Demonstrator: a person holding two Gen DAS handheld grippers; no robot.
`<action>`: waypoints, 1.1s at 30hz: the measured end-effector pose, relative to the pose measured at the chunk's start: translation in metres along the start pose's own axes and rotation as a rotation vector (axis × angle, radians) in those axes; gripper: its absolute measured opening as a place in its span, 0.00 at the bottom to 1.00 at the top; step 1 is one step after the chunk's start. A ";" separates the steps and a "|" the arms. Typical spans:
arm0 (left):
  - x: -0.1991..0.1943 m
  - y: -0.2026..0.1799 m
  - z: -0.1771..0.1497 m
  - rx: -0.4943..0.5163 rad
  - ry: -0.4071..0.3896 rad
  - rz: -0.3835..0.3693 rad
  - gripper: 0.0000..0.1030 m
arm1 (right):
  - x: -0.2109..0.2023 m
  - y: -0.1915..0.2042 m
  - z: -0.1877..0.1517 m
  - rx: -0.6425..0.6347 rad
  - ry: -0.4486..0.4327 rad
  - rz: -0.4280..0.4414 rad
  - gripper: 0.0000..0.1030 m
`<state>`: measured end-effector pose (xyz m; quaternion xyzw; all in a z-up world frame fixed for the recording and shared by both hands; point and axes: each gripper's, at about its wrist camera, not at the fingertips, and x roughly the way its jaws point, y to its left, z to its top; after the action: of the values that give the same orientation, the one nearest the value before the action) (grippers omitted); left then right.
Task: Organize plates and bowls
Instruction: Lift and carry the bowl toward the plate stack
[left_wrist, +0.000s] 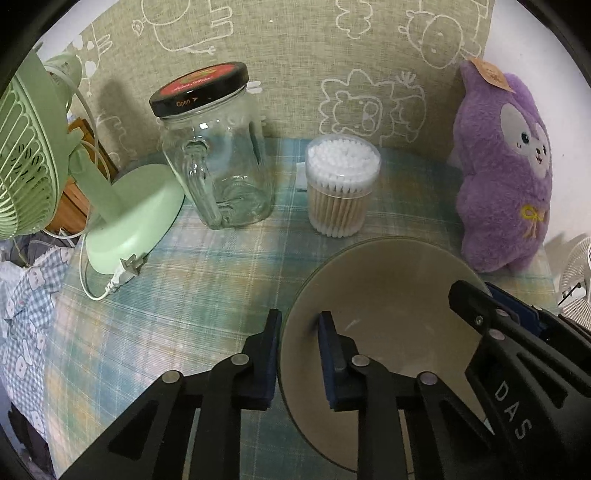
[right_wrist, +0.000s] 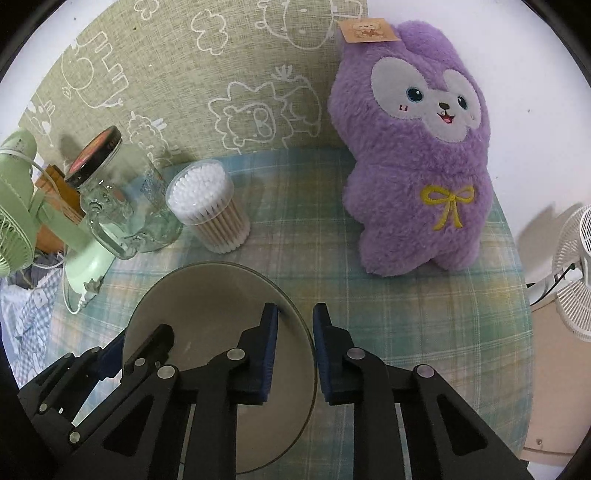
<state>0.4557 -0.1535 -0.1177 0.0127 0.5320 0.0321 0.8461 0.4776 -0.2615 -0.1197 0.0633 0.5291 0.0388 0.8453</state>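
Note:
A grey-beige bowl (left_wrist: 388, 288) (right_wrist: 207, 295) stands on the plaid tablecloth (left_wrist: 207, 280), and it looks empty. My left gripper (left_wrist: 301, 332) straddles its left rim, one blue pad outside the wall and one inside, shut on the rim. My right gripper (right_wrist: 293, 328) straddles the opposite rim the same way and is shut on it. Each gripper also shows in the other's view: the right gripper (left_wrist: 480, 291) at the bowl's far side, the left gripper (right_wrist: 129, 347) at the lower left.
Behind the bowl stand a lidded glass jar with a handle (left_wrist: 218, 166), a tub of cotton swabs (left_wrist: 341, 184) and a purple plush toy (right_wrist: 417, 147). A green desk fan (left_wrist: 33, 155) with its loose plug (left_wrist: 127, 271) is at the left. A white fan (right_wrist: 576, 273) stands past the table's right edge.

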 end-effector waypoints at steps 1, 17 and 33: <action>0.000 0.000 0.000 -0.001 0.000 0.001 0.17 | 0.000 0.001 0.000 -0.005 -0.001 -0.004 0.22; -0.013 -0.001 -0.009 0.020 0.022 0.021 0.17 | -0.010 0.003 -0.011 -0.019 0.010 -0.035 0.23; -0.096 0.013 -0.030 0.000 -0.056 0.024 0.17 | -0.091 0.019 -0.034 -0.030 -0.053 -0.025 0.23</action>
<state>0.3867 -0.1470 -0.0434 0.0200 0.5080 0.0418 0.8601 0.4072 -0.2527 -0.0503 0.0449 0.5065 0.0344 0.8604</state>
